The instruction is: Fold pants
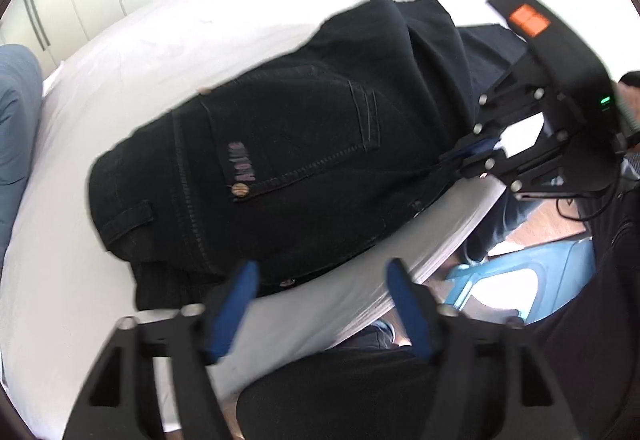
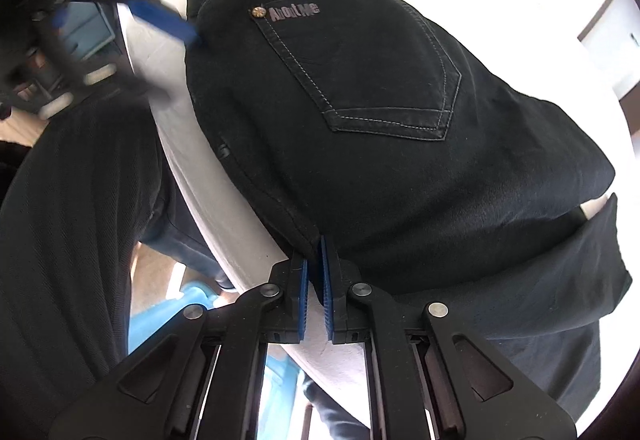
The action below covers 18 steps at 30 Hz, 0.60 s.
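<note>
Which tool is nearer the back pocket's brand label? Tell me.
Left. The left tool hangs open by the waistband end, close to the brand label. The right tool is shut at the pants edge, farther down.

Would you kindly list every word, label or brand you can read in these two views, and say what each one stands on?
"About Me": grey lettering along the top edge of the back pocket of the black denim pants, beside a round metal rivet.
The same lettering in the left wrist view: blurred and turned, not readable there.
The orange patch on the right gripper: no legible text.
</note>
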{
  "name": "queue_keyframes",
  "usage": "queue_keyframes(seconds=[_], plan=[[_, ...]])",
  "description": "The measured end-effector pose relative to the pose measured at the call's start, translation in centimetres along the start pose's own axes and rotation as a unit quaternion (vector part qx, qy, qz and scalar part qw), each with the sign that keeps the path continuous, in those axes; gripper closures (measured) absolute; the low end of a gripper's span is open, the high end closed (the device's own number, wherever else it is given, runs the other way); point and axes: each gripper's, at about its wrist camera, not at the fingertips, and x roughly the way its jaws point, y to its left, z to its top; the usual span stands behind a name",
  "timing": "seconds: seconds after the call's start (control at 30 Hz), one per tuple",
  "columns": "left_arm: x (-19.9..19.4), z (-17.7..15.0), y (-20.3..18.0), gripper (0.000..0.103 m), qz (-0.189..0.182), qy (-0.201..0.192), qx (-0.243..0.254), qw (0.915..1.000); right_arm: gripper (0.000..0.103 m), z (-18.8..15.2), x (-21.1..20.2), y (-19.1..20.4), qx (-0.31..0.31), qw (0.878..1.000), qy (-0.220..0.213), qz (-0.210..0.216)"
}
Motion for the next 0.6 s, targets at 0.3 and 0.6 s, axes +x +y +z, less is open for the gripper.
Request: queue_keyframes(seconds=[0.3, 0.6], plan=[[-0.8, 3.3, 1.8, 0.029, 0.017, -0.039, -0.085, 0.9955, 0.087, -0.3, -0.3, -0.4, 0.047, 0.998, -0.045, 0.017], [1.0, 2.0, 5.3, 0.045, 0.045, -0.042, -0.195, 0.9788, 0.087, -1.3, -0.2, -0.7, 0.071, 0.994, -0.066, 0.043]])
